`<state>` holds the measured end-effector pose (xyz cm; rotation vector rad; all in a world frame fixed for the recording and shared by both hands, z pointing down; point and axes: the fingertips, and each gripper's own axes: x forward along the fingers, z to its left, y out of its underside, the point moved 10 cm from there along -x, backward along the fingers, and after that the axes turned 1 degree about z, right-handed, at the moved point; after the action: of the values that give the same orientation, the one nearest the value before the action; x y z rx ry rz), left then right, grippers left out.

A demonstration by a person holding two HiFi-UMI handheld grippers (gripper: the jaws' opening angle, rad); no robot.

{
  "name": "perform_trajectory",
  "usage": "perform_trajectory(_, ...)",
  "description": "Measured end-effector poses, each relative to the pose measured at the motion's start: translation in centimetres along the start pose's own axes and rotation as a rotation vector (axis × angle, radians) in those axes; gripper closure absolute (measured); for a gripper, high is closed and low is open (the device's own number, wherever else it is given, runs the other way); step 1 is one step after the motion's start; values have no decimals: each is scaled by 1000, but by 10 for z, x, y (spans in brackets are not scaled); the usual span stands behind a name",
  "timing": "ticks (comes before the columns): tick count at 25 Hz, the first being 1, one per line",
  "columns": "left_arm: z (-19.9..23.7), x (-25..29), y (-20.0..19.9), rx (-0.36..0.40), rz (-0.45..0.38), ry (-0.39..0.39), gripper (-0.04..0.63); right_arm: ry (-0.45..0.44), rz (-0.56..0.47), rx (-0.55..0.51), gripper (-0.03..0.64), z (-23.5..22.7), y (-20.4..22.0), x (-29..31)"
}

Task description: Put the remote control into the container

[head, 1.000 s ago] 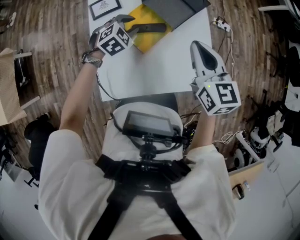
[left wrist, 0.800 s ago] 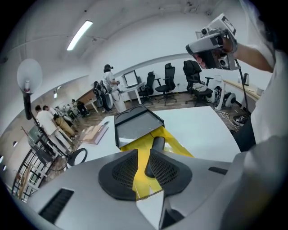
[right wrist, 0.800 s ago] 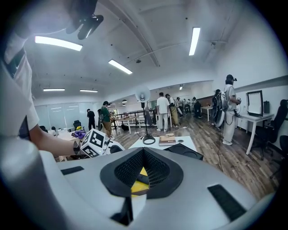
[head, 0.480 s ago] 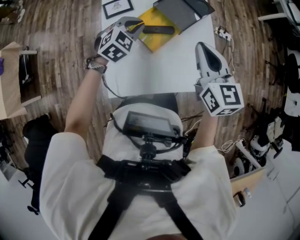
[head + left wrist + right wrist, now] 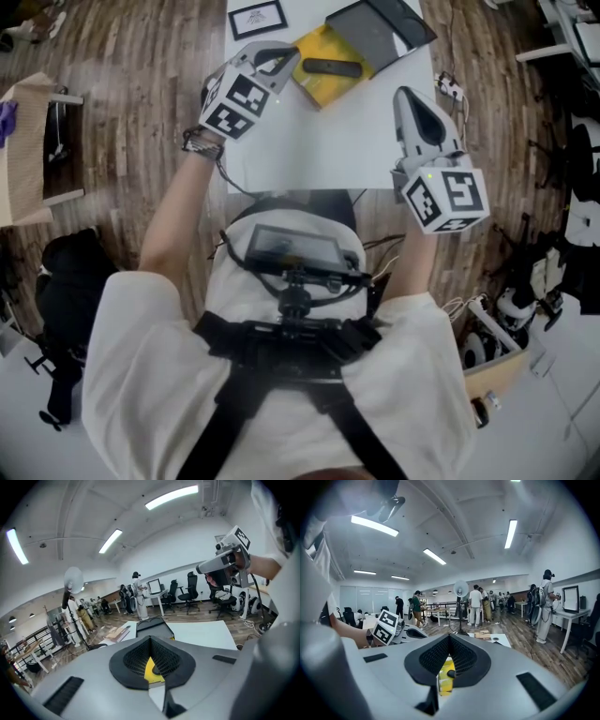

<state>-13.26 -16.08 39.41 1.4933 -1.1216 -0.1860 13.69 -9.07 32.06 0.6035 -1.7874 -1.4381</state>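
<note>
The black remote control (image 5: 331, 67) lies on a yellow pad (image 5: 323, 58) at the far side of the white table (image 5: 319, 141). Behind it stands the dark grey container (image 5: 377, 26), which also shows in the left gripper view as a dark box (image 5: 152, 625). My left gripper (image 5: 284, 56) hovers just left of the pad, its jaws shut with nothing between them (image 5: 150, 639). At the table's right side, nearer me than the remote, my right gripper (image 5: 405, 94) is held above the surface, shut and empty (image 5: 449, 637). The yellow pad (image 5: 444, 679) shows below its pads.
A framed card (image 5: 257, 17) lies at the table's far left corner. Cables and a plug (image 5: 448, 86) hang off the right edge. Wooden floor surrounds the table, with a cardboard box (image 5: 28, 150) at the left. Several people stand in the room beyond.
The left gripper's jaws have gone from open to shut with nothing in them. The left gripper now sits closer to the yellow pad's left edge. The right gripper has barely moved.
</note>
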Motion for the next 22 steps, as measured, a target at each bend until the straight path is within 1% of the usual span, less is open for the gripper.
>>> perform_trajectory(4,2,-26,-7,-54,-60,-54,584,-7,-15,-18,614,13,-7,-2)
perform_trajectory(8,0,-52,-10,-76,-125,-65,584,-18,-34,-38,614,26,-11,-6)
perform_trajectory(12,1,-74,-15,-108,-194,-58,584,-24,-56,-60,614,36,-19,-10)
perform_trajectory(16,-2,-91,-20,-127,-240,-96,584,-31,-68,-79,614,42,-23,-15)
perform_trajectory(19,-8,-97,-22,-141,-255,-75,584,-30,-76,-87,614,46,-28,-17)
perform_trajectory(22,-10,-106,-26,-183,-285,-56,586,-44,-85,-100,614,52,-35,-13)
